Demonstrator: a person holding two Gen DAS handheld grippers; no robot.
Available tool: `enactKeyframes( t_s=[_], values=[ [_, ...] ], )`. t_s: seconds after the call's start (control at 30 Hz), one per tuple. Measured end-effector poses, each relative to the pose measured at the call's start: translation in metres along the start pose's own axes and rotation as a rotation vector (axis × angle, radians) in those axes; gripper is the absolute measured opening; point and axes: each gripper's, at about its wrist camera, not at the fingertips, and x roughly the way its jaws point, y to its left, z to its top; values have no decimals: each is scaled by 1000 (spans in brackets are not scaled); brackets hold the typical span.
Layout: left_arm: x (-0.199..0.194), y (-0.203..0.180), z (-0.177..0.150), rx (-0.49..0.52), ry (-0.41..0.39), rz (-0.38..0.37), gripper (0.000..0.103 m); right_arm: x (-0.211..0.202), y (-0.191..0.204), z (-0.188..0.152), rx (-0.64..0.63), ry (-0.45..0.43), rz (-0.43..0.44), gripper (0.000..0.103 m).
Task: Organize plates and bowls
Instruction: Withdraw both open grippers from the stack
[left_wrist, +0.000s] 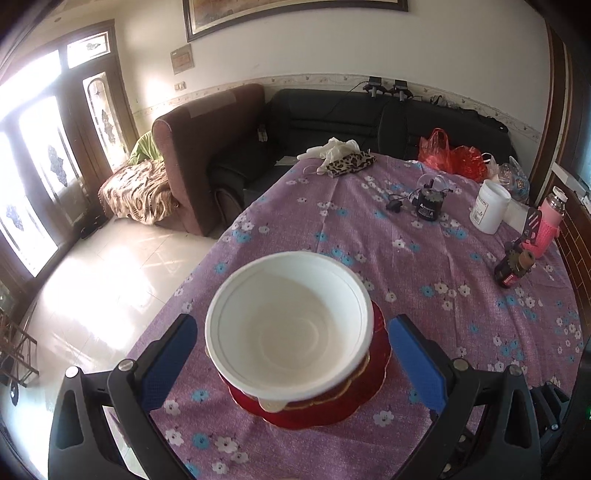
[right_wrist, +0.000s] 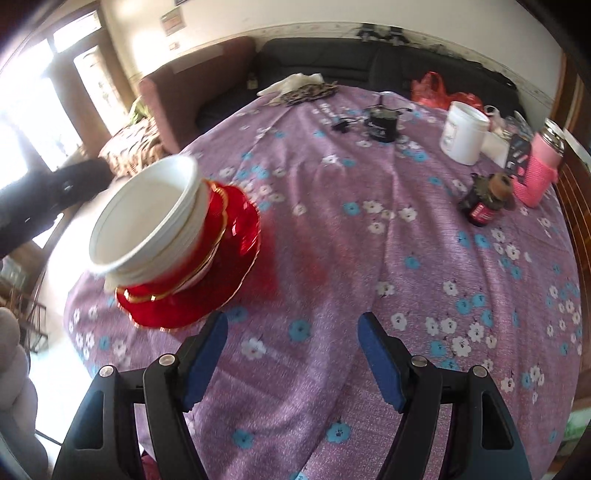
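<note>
With both the left tool (left_wrist: 291, 354) and the right tool (right_wrist: 291, 354) spread apart and empty, the white bowl (left_wrist: 290, 328) on red plates (left_wrist: 314, 406) near the desk (left_wrist: 424, 295) edge could topple if nudged.

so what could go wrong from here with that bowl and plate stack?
1. The white bowl tops a tall stack on the red plates, close to the table edge; a nudge could tip it off.
2. The open left gripper straddles the stack, and its fingers may clip the bowl.
</note>
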Motion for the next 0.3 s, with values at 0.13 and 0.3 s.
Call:
enactKeyframes(
  t_s=[0.13,0.3],
  values=[
    [1,-8,-3,-8,17,17,103,-3,-4,-5,-19,4,12,78],
    [-3,-19,-6,0,21,15,103,-2,-35,-11,51,18,-22,80]
  ],
)
